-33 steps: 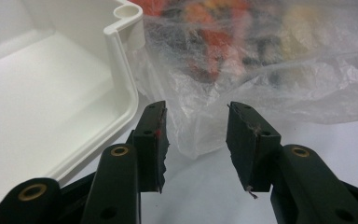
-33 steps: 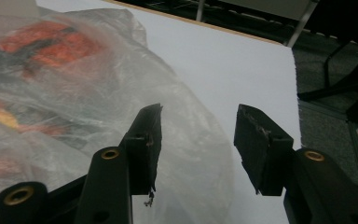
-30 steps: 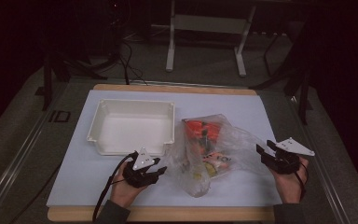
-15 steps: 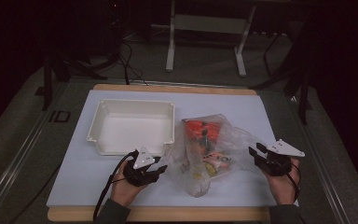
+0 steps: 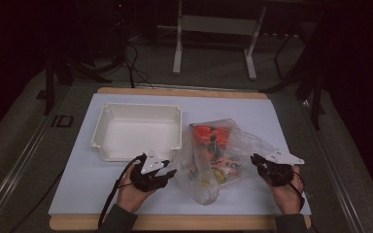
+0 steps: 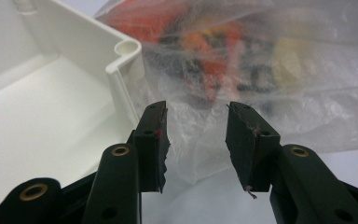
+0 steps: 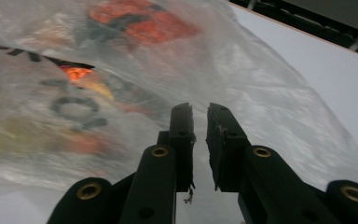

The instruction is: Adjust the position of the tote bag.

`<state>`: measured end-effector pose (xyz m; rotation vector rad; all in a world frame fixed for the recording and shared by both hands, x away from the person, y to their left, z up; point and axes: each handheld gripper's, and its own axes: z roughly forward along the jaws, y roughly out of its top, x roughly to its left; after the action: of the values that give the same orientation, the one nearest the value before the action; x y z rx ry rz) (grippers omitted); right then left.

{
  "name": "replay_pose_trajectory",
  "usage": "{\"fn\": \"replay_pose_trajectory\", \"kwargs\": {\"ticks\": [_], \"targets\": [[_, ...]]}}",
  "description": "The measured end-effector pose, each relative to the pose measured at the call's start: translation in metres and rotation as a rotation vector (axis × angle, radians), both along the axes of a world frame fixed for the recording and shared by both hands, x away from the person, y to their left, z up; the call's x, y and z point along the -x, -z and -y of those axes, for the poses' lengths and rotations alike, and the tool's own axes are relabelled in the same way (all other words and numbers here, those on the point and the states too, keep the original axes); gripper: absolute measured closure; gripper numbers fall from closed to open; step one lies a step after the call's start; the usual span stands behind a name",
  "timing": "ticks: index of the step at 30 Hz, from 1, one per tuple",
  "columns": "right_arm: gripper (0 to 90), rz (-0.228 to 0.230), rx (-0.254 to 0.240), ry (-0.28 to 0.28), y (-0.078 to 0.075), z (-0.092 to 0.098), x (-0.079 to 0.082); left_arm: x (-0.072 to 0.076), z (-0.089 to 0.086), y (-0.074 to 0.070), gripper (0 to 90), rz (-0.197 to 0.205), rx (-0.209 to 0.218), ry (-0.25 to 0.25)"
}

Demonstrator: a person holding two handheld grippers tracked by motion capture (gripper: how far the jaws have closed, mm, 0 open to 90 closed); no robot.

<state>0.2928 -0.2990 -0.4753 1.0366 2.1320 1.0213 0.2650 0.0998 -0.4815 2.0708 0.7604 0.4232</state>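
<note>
Desk carries a pale sheet over most of its top, wooden edge showing at front and back. White tray sits left of centre on the sheet, hollow side up. Clear plastic bag lies just right of the tray, crumpled, its left edge close against the tray's right wall; whether they touch is hard to tell. Inside the bag: orange-red, yellow and dark printed items, too blurred through the film to name.

Left tool is held in the person's left hand at the front of the desk, just off the tray's near right corner, pointing at the bag's left edge. In the left gripper view, left tool has jaws standing well apart, bag film ahead of and between the tips, pads not pressing on it; tray corner just to the side.

Right tool is in the right hand at the bag's right edge. In the right gripper view, right tool has jaws that have just been closing, now a narrow gap. Thin film of the bag sits at the tips; whether a fold is pinched between the pads, cannot tell.
</note>
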Motion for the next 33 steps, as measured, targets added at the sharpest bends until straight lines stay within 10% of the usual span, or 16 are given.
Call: {"fn": "replay_pose_trajectory", "kwargs": {"ticks": [22, 33], "targets": [[78.2, -0.031, 0.024, -0.127, 0.005, -0.045, -0.004, -0.007, 0.011, -0.018, 57.9, 0.031, 0.005, 0.018], [59.9, -0.059, 0.037, -0.175, 0.013, -0.061, 0.002, -0.011, 0.023, -0.034, 57.1, 0.069, 0.014, 0.044]]}}
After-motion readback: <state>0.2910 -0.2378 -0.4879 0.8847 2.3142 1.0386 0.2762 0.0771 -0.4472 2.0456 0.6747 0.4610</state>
